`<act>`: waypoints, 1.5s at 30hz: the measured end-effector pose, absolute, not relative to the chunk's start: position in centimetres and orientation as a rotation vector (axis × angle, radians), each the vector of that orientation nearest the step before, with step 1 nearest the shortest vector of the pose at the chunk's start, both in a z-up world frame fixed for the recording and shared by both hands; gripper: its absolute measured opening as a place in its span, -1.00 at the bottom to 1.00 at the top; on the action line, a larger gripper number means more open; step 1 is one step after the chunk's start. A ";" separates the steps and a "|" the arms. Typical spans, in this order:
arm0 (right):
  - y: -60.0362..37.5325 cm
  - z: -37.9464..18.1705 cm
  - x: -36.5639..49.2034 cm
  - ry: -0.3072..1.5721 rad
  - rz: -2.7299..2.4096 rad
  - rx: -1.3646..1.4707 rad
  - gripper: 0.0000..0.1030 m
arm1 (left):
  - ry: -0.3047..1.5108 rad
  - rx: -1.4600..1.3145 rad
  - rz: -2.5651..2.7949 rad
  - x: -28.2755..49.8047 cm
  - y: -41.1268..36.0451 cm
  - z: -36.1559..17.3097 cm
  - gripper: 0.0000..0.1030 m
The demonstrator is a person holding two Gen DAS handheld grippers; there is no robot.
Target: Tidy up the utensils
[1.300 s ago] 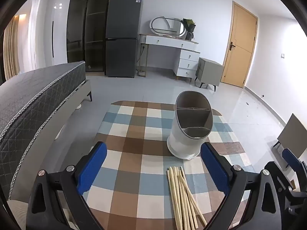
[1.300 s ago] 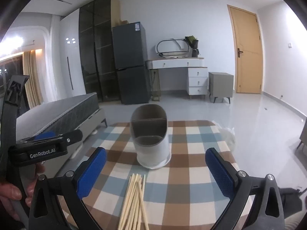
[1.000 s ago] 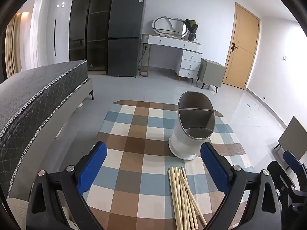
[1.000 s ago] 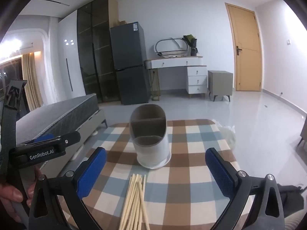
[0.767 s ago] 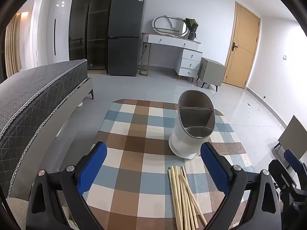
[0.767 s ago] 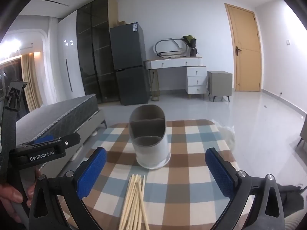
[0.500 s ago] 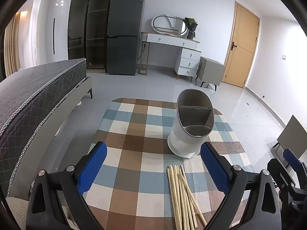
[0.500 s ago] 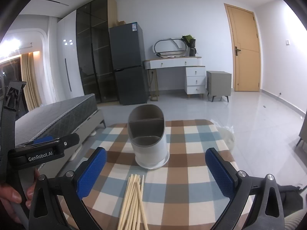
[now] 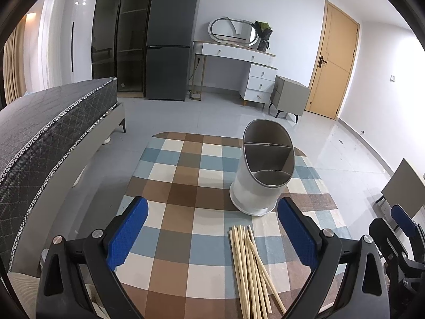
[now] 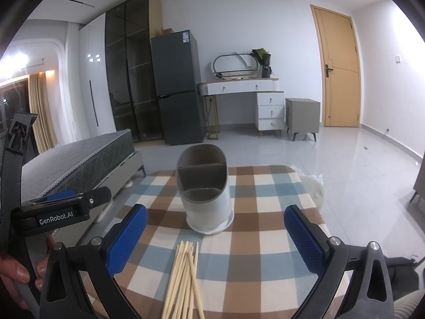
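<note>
A white oval utensil holder (image 9: 263,170) (image 10: 205,192) with grey inner compartments stands upright on the checked tablecloth (image 9: 183,194) (image 10: 265,202), and nothing shows inside it. A bundle of pale wooden chopsticks (image 9: 249,268) (image 10: 184,279) lies flat on the cloth in front of the holder. My left gripper (image 9: 212,228) is open above the near part of the table, with the chopsticks between its blue pads but below them. My right gripper (image 10: 215,235) is open too, hovering over the chopsticks and facing the holder.
A grey bed (image 9: 45,130) runs along the table's left side. A fridge (image 9: 170,42), a white dresser (image 9: 239,63) and a wooden door (image 9: 334,71) stand far back. A white bag (image 10: 313,186) hangs by the table's right edge. A hand (image 10: 13,276) holds the left gripper's handle.
Both grippers have drifted only slightly; the views barely shift. Holder and chopsticks have not moved, and both grippers stay open.
</note>
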State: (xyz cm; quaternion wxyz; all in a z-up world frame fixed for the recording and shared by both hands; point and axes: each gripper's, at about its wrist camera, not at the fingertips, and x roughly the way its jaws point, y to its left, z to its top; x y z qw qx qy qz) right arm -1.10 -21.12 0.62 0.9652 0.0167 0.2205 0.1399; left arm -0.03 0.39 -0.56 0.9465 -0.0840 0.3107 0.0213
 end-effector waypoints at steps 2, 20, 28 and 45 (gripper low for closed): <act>-21.1 0.7 -1.1 0.447 0.283 0.034 1.00 | 0.633 -0.174 0.041 0.0 0.4 -0.6 0.85; -21.4 0.7 -1.2 0.444 0.278 0.029 1.00 | 0.630 -0.170 0.048 0.0 0.2 -0.3 0.85; -21.3 0.7 -1.2 0.443 0.276 0.029 1.00 | 0.629 -0.165 0.050 0.1 0.2 -0.3 0.85; -20.8 0.2 -1.0 0.472 0.291 0.030 1.00 | 0.637 -0.169 0.047 0.3 0.1 -0.6 0.85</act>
